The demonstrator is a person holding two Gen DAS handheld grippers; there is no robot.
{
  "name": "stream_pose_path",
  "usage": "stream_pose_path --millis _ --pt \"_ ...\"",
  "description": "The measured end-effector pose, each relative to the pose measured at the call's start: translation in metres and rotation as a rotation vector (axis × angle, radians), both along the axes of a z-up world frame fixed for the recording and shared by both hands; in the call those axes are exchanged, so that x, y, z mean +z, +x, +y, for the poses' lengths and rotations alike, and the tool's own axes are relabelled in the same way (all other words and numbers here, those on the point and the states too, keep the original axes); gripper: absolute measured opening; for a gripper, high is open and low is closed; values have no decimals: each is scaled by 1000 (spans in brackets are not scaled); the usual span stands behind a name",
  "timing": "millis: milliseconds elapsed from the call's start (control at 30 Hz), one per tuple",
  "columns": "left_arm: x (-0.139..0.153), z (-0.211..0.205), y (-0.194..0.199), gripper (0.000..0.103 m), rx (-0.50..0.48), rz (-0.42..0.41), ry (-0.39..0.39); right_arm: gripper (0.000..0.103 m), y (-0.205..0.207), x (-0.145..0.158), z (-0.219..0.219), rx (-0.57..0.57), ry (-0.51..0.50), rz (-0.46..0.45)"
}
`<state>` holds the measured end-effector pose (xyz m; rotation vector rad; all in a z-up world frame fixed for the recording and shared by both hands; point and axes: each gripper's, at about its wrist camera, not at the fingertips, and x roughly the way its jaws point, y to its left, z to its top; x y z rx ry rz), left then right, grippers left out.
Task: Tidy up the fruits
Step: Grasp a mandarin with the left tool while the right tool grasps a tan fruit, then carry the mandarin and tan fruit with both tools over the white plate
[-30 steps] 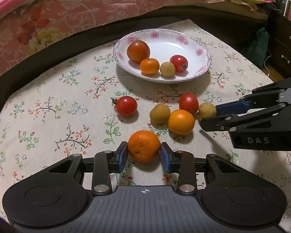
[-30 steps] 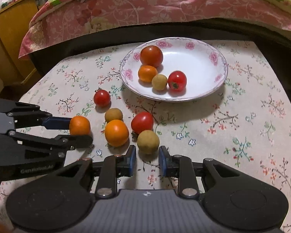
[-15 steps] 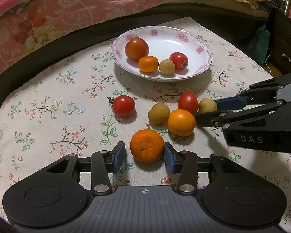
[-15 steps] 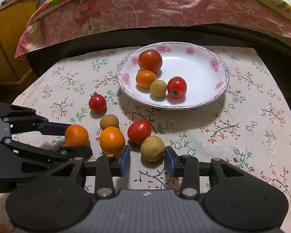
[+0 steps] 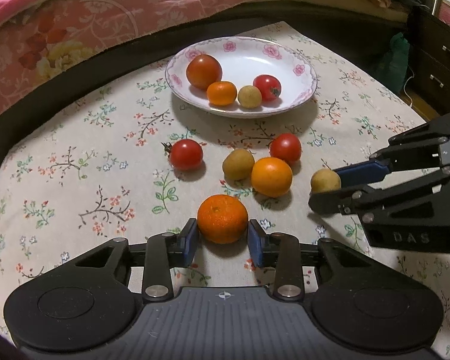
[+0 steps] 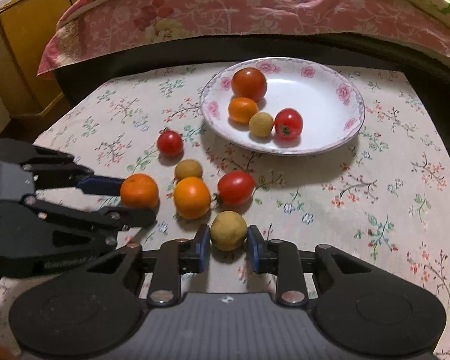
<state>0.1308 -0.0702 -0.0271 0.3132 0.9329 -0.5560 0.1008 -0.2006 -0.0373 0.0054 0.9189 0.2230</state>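
Note:
My left gripper (image 5: 222, 238) is shut on a bumpy orange tangerine (image 5: 222, 218), which also shows in the right wrist view (image 6: 139, 190). My right gripper (image 6: 228, 244) is shut on a small tan fruit (image 6: 228, 229), which also shows in the left wrist view (image 5: 325, 181). Both held fruits sit low over the floral tablecloth. A white floral plate (image 5: 288, 60) at the back holds a large tomato (image 5: 203, 71), a small orange (image 5: 221, 93), a tan fruit (image 5: 249, 97) and a small tomato (image 5: 267, 87).
Loose on the cloth between the grippers and the plate lie a red tomato (image 5: 186, 154), a tan fruit (image 5: 238, 164), a smooth orange (image 5: 271, 176) and another tomato (image 5: 285, 148). A bed with a pink floral cover (image 5: 135, 3) runs behind the table. Dark drawers (image 5: 435, 69) stand at the right.
Both grippers opened around their fruits half a second ago and have closed onto them. The right gripper has drawn the tan fruit back from the cluster.

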Motion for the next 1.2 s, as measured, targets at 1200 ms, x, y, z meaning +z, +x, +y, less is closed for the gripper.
stream_pose_path --millis 1200 --pt "-3 -3 1 44 -1 -24 -5 28 0 -4 11 35 16 8"
